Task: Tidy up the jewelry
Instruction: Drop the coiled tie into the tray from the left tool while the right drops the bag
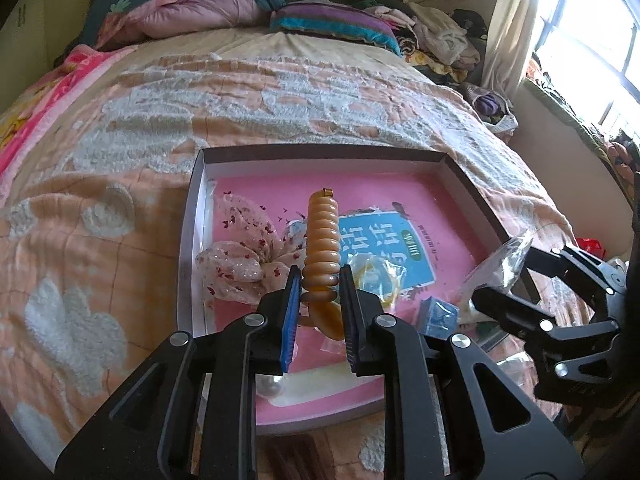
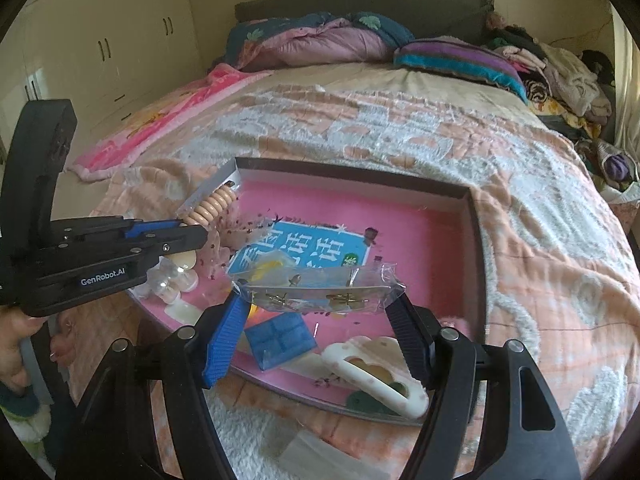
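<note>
Left gripper (image 1: pixel 320 280) pinches the near end of an orange spiral hair tie (image 1: pixel 322 236), which sticks out over the pink-lined box (image 1: pixel 320 154) on the bed (image 1: pixel 120 160). Right gripper (image 2: pixel 318 300), half open, clamps a clear packet of earrings (image 2: pixel 316 290) above the box's near side.

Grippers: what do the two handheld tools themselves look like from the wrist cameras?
Both are black plastic linkage frames with silver pivot bolts. The left gripper and right gripper each have one bright blue ribbed pad and one dark ribbed pad. The left one's side reads GenRobot.AI in white.
</note>
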A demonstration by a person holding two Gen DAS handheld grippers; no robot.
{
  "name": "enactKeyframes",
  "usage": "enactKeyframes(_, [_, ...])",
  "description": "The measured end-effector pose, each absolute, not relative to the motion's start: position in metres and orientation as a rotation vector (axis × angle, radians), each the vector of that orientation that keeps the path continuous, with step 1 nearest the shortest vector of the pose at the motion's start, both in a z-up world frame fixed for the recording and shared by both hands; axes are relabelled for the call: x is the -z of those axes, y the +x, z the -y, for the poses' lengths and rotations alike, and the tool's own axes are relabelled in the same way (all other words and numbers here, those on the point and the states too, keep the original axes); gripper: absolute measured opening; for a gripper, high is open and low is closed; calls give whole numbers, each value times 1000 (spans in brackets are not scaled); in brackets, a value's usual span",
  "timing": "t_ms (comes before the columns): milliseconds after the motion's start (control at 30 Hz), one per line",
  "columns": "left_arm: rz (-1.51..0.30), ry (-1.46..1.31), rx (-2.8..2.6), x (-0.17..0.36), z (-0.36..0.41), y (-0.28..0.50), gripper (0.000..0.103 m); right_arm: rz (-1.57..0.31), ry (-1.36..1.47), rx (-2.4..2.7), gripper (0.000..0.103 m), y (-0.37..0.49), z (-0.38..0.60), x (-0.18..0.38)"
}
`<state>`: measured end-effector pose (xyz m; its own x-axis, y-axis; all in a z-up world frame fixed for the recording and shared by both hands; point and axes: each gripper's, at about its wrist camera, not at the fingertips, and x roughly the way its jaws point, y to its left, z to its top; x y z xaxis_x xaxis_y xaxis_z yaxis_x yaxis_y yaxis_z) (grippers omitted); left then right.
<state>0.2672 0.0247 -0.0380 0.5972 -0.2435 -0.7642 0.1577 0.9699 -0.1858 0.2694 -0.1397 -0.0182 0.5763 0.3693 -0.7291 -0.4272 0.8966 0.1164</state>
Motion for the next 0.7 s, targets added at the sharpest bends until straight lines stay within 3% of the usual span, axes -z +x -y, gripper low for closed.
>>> enactKeyframes(167, [-914, -102, 232, 43, -24, 268, 11, -866, -62, -464, 71, 272, 138, 29])
enactKeyframes(433, [-917, -97, 235, 42, -20, 265, 12, -839, -14, -437, 84, 252, 156, 20])
enactKeyframes(500, [-912, -96, 234, 39, -18, 263, 15, -822, -2, -423, 87, 244, 164, 14])
enactKeyframes(700, [-887, -94, 233, 25, -12, 253, 37, -763, 43, -380, 91, 216, 193, -9])
